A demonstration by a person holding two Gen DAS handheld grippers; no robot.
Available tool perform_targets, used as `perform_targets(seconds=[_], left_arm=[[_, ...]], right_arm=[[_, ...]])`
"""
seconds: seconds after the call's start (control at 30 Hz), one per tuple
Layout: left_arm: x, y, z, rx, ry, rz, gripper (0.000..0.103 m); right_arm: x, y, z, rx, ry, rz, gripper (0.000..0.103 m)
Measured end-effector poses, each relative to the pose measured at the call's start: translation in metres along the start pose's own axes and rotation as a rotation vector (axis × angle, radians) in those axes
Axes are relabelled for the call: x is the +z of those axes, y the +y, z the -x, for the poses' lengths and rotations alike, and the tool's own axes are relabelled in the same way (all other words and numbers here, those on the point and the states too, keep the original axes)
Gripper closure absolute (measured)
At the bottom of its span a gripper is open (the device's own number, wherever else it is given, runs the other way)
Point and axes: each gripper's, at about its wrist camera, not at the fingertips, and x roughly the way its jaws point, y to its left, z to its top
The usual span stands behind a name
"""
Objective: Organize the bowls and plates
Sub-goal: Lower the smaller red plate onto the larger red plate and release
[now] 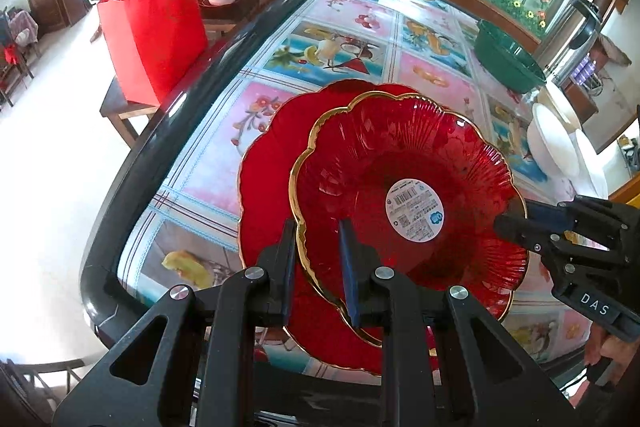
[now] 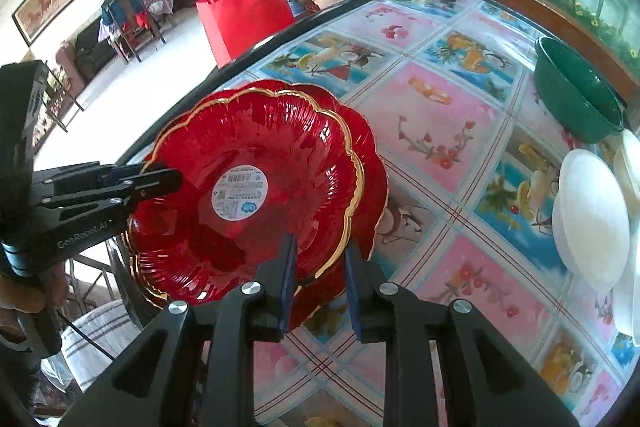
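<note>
here, from the left wrist view, the left gripper [image 1: 316, 267] tilts steeply down toward a table [image 1: 132, 163] covered by a fruit-patterned cloth [image 1: 344, 55]. its two blue-padded fingers stand narrow, pinching the gold scalloped rim at the near left edge of a red glass plate [image 1: 408, 163] with a round white sticker [image 1: 415, 209] at its centre. that plate lies over a second red plate [image 1: 272, 147], offset toward the right. the right gripper [image 1: 510, 223] reaches in from the right side, its tips clamped on the top plate's opposite rim; fingers of a hand [image 1: 608, 351] show at its handle. a green basin [image 1: 508, 57] and white bowls [image 1: 556, 143] sit farther right; a red bag [image 1: 154, 27] stands beyond the table edge.

from the right wrist view, the right gripper [image 2: 320, 279] also angles down, its fingers narrow and closed over the top red plate's [image 2: 248, 155] near rim. the left gripper [image 2: 164, 181] comes in from the left, gripping the far rim. the lower plate [image 2: 370, 155] peeks out on the right. white bowls [image 2: 592, 215] and the green basin [image 2: 576, 95] rest on the table's right side.
</note>
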Motion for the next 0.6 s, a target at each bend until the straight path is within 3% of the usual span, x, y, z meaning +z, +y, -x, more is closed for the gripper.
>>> perform_targets(seconds=[0.6], left_arm=[[-0.007,-0.004,-0.009,0.062,-0.040,-0.033,0.080]], right_arm=[[0.001,0.005,-0.011,-0.010,0.040,0.049,0.076]])
